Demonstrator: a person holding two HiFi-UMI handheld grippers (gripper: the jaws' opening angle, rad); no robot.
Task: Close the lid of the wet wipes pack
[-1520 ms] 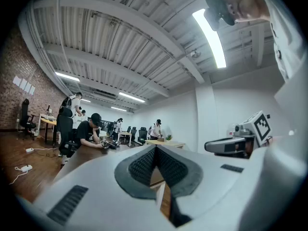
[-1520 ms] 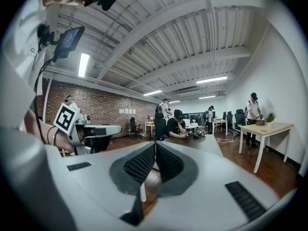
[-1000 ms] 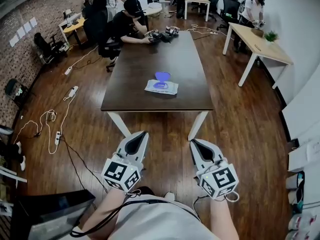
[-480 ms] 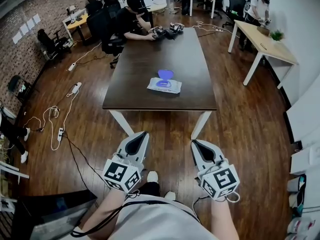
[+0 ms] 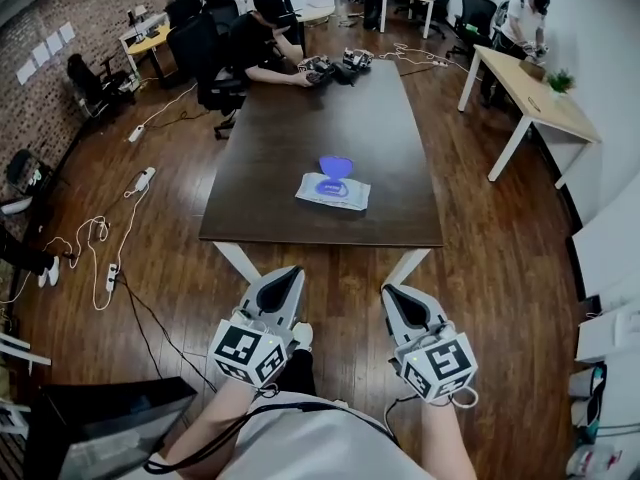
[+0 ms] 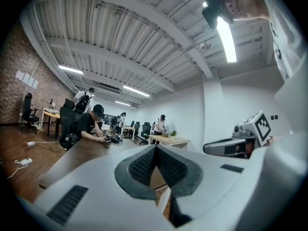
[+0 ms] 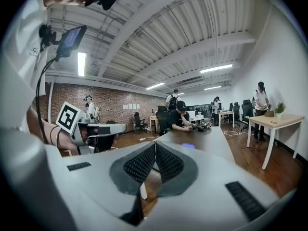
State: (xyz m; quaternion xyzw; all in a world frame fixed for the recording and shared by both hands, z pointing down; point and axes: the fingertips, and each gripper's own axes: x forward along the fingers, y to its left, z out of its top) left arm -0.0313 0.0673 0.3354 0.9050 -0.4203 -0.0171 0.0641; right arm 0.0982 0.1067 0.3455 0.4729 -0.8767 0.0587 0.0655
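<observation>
The wet wipes pack (image 5: 333, 192) lies flat on the near half of the dark brown table (image 5: 270, 148); its blue lid (image 5: 336, 166) stands open at the pack's far side. That lid shows as a small blue spot (image 7: 188, 146) in the right gripper view. My left gripper (image 5: 293, 273) and right gripper (image 5: 393, 293) hang side by side over the wooden floor, short of the table's near edge. Both point toward the table, both are shut, and both hold nothing. In their own views the pads of the left gripper (image 6: 155, 148) and right gripper (image 7: 155, 144) meet at the tips.
A person in black (image 5: 262, 38) sits at the table's far end with devices (image 5: 335, 68). Cables and power strips (image 5: 110, 258) trail on the floor at left. A light wooden table (image 5: 535, 93) with a small plant stands at right. A black case (image 5: 100, 428) sits at lower left.
Both grippers and the head have moved forward toward the table; its near edge and the pack now sit lower in the head view. Both jaws stayed shut.
</observation>
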